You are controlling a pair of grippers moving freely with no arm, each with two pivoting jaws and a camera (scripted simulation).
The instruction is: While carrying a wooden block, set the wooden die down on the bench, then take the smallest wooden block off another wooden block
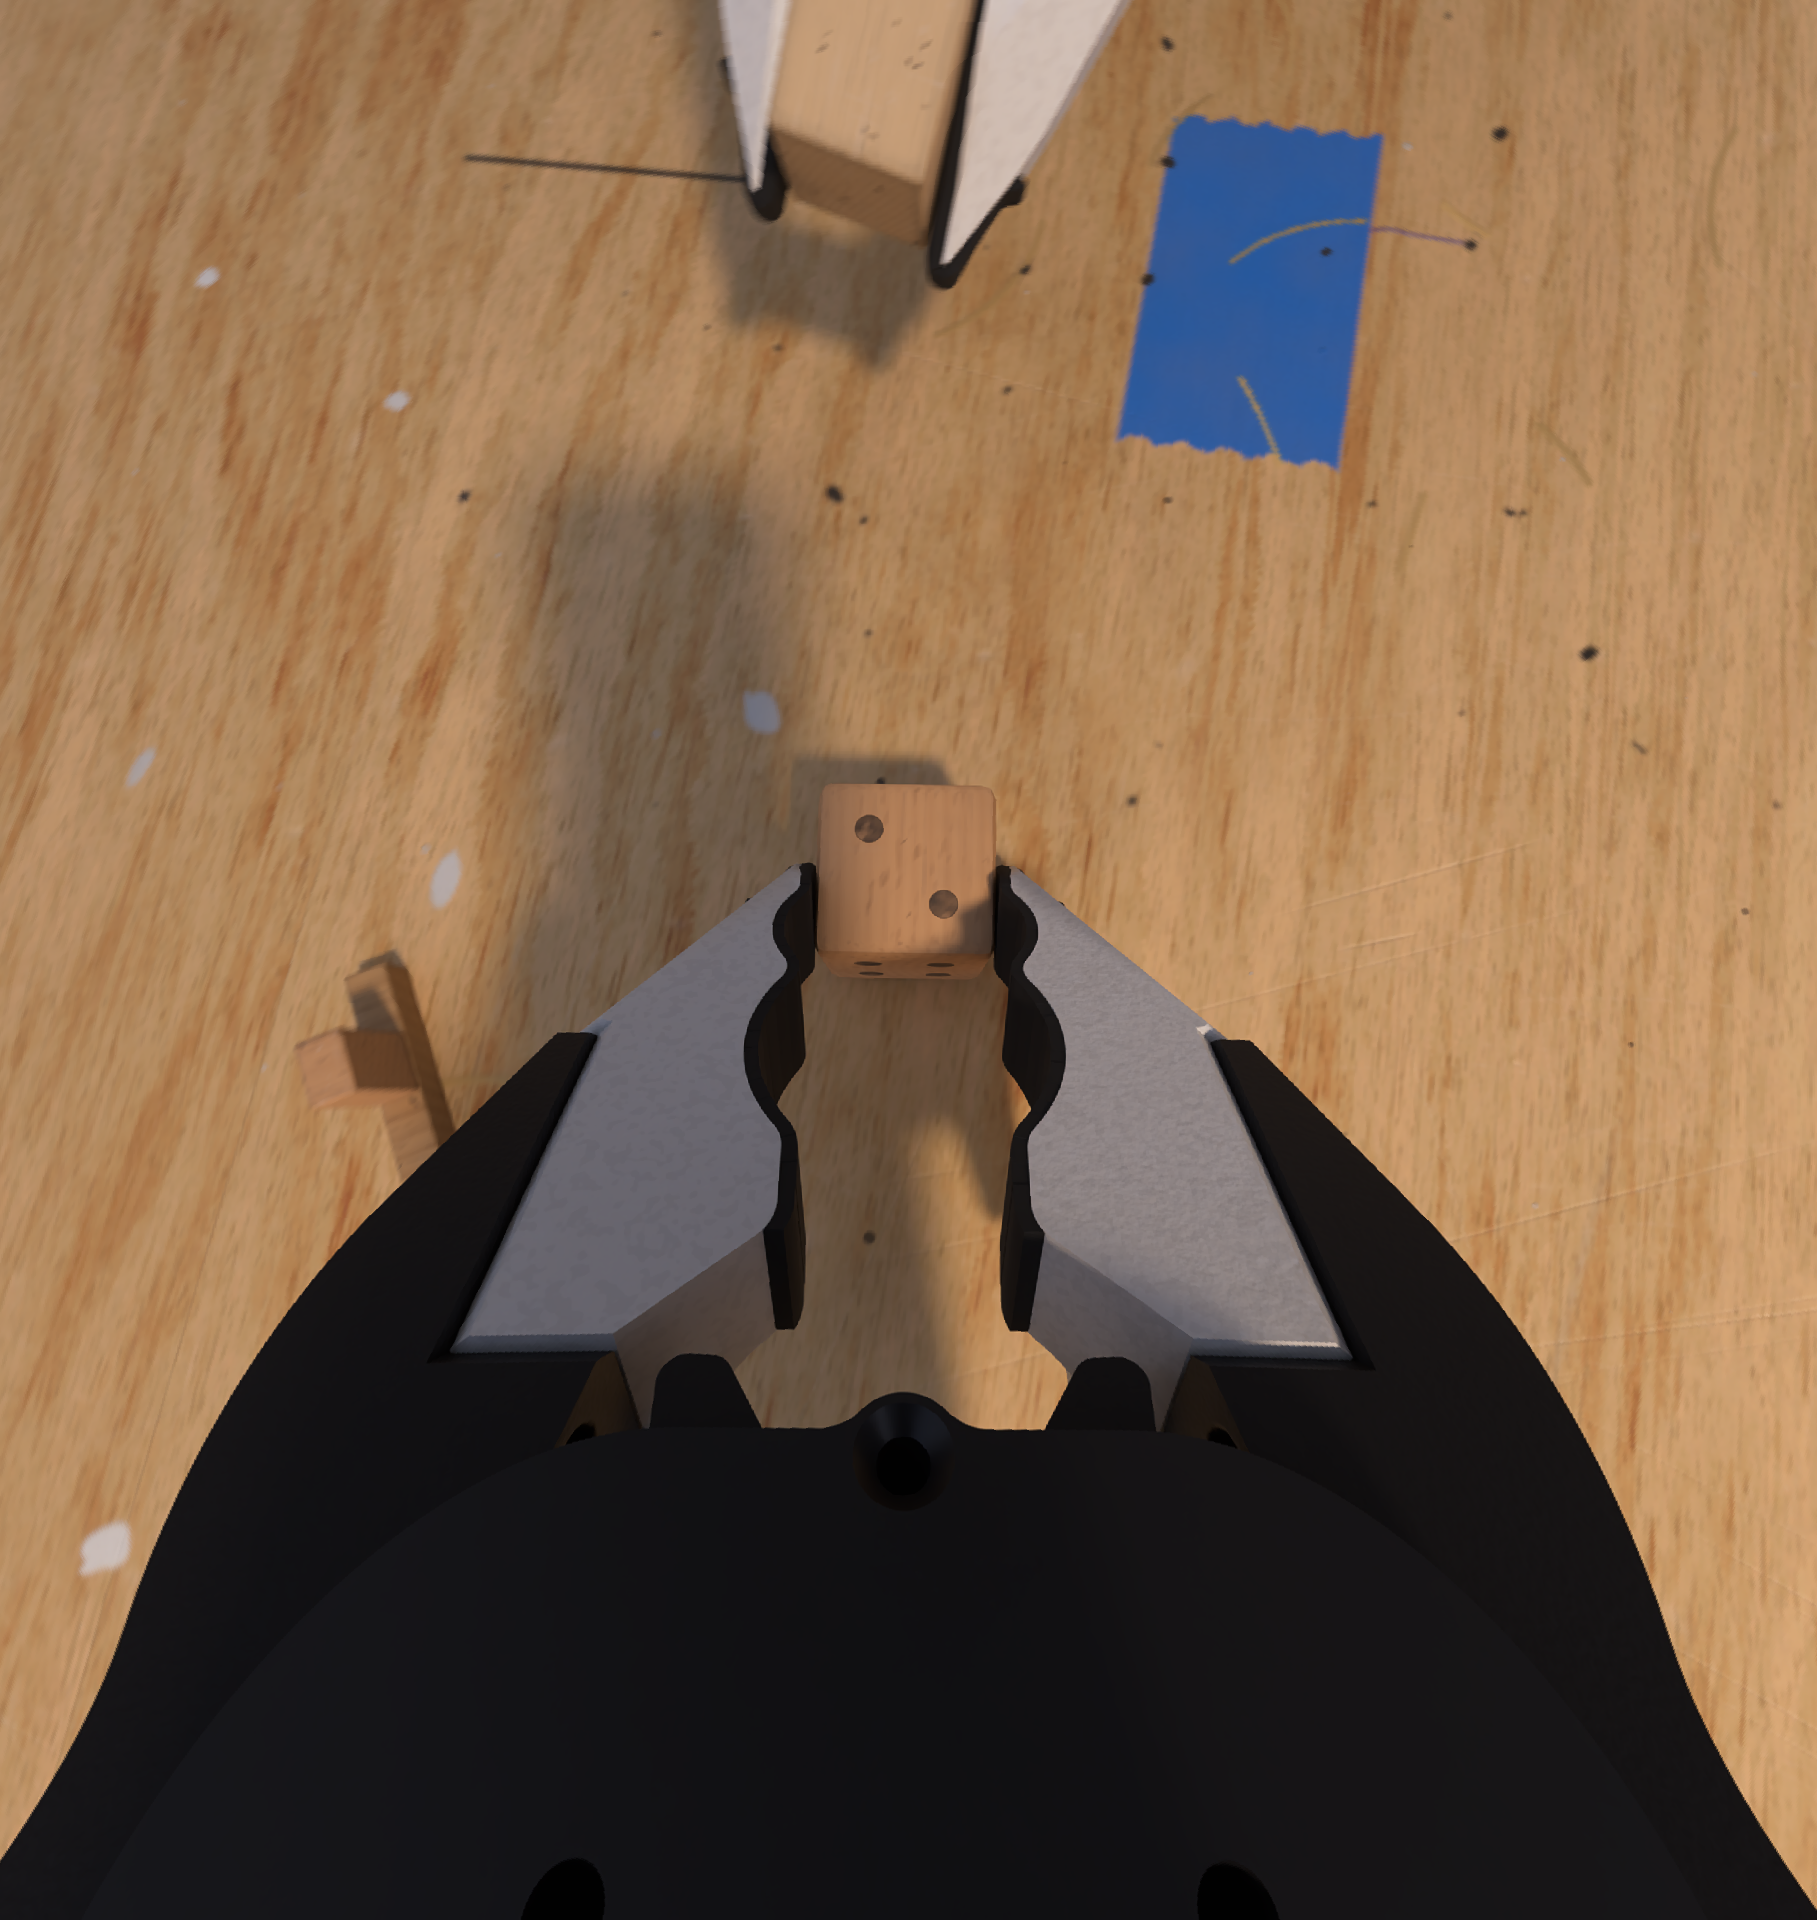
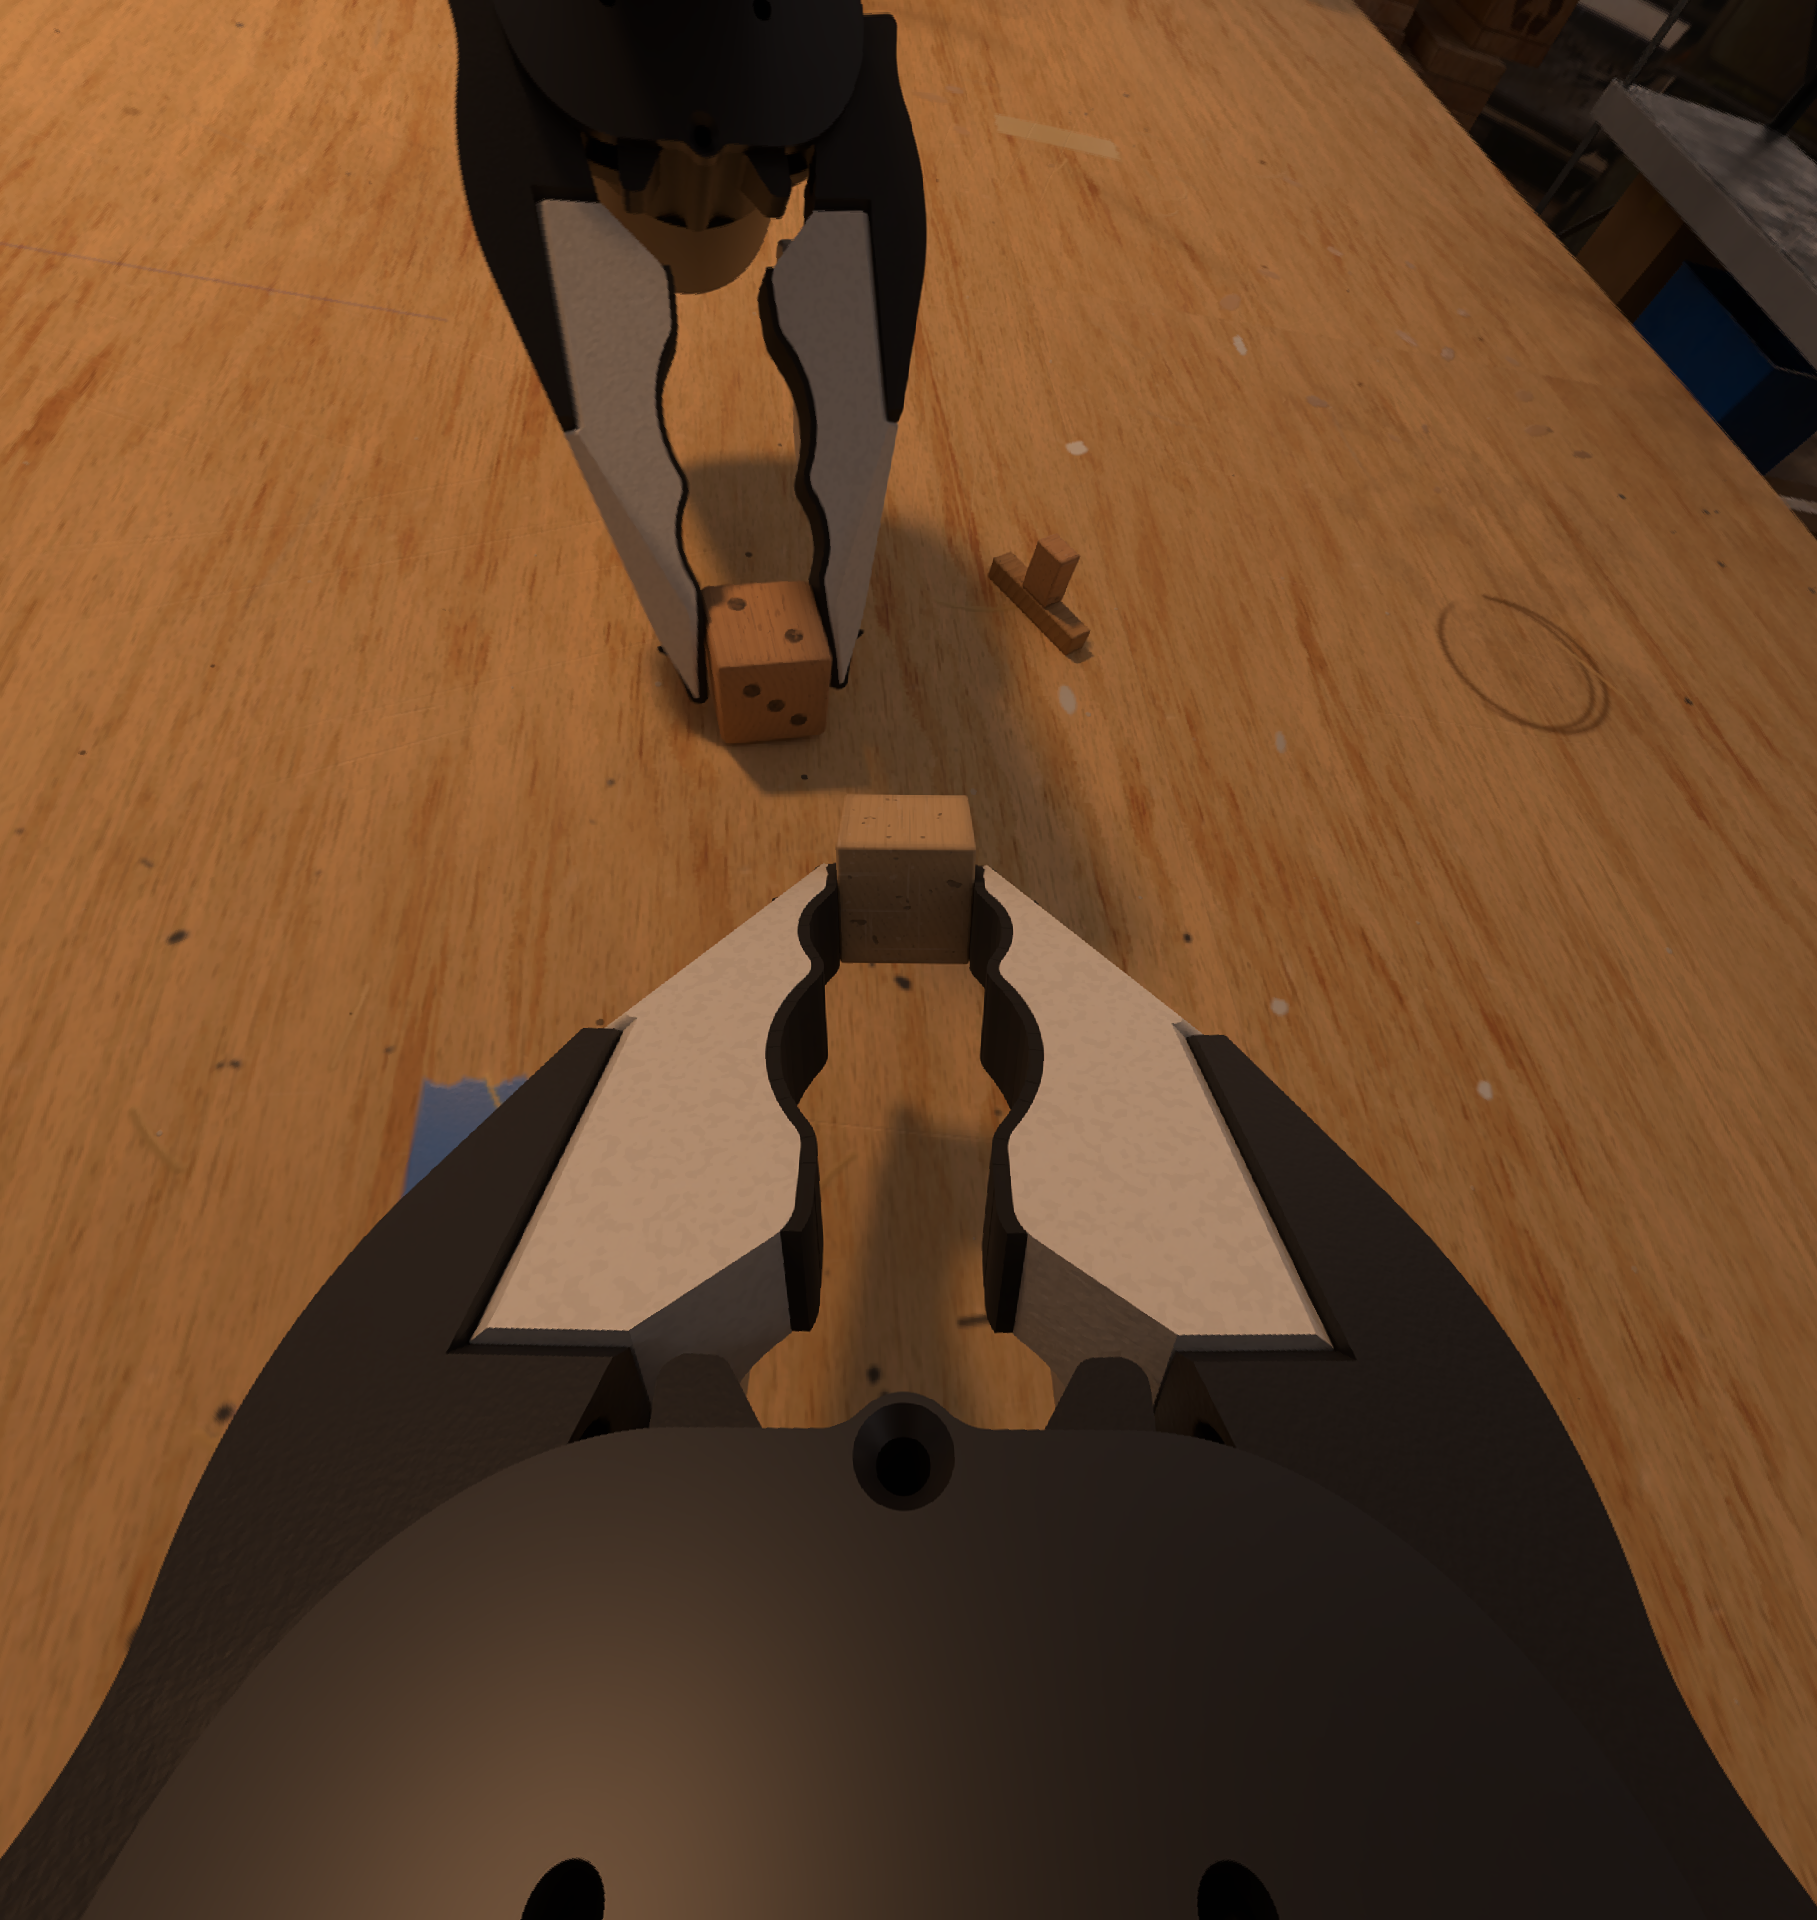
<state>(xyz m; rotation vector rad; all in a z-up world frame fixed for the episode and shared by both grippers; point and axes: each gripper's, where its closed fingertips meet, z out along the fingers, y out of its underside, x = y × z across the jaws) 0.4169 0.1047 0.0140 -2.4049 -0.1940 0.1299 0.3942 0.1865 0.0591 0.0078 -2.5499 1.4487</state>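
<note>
My left gripper [image 1: 904,896] is shut on the wooden die [image 1: 906,883], whose two-pip face is towards the camera. In the right wrist view this gripper [image 2: 765,681] points down and the die [image 2: 769,665] is at the bench surface, with its shadow right under it. My right gripper [image 2: 905,899] is shut on a plain wooden block [image 2: 905,883] and holds it above the bench. It also shows at the top of the left wrist view [image 1: 857,241] with the block [image 1: 862,114]. A small wooden block [image 2: 1051,569] stands on a long thin block [image 2: 1039,615], right of the die.
The small stack also shows at the left of my left gripper [image 1: 374,1060]. Blue tape [image 1: 1252,291] is stuck on the plywood bench [image 2: 1403,935]. A pencilled ring [image 2: 1522,665] marks the bench at the right. The bench edge [image 2: 1610,275] runs along the far right, with shelving beyond.
</note>
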